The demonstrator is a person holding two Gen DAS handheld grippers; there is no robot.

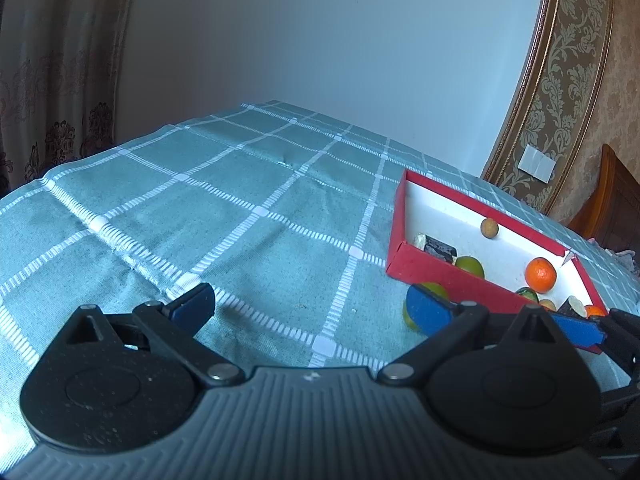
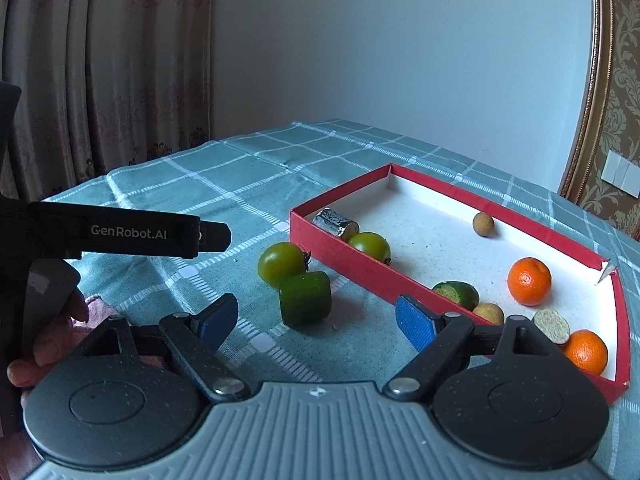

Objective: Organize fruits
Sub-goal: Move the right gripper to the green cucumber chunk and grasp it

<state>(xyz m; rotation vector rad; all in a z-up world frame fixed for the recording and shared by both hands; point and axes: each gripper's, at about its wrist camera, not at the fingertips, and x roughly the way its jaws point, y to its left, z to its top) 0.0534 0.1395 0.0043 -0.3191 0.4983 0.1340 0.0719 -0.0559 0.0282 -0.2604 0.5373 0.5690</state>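
A red box [image 2: 344, 246] with a white floor lies on the checked tablecloth. Inside it are two oranges [image 2: 529, 281], a green tomato [image 2: 370, 246], a small brown fruit [image 2: 483, 224], cucumber pieces [image 2: 456, 294] and a foil-wrapped piece [image 2: 336, 222]. Outside its near wall lie a green tomato [image 2: 281, 264] and a green cucumber chunk [image 2: 305, 298]. My right gripper [image 2: 316, 320] stands open just in front of the chunk, nothing between its fingers. My left gripper [image 1: 312, 304] is open over bare cloth, left of the box [image 1: 448, 276]; its right finger hides part of the green tomato [image 1: 434, 290].
The teal checked tablecloth [image 1: 240, 208] stretches wide to the left of the box. A person's hand [image 2: 48, 336] holds the other gripper's black body [image 2: 120, 234] at the left of the right wrist view. Curtains and a plain wall stand behind the table.
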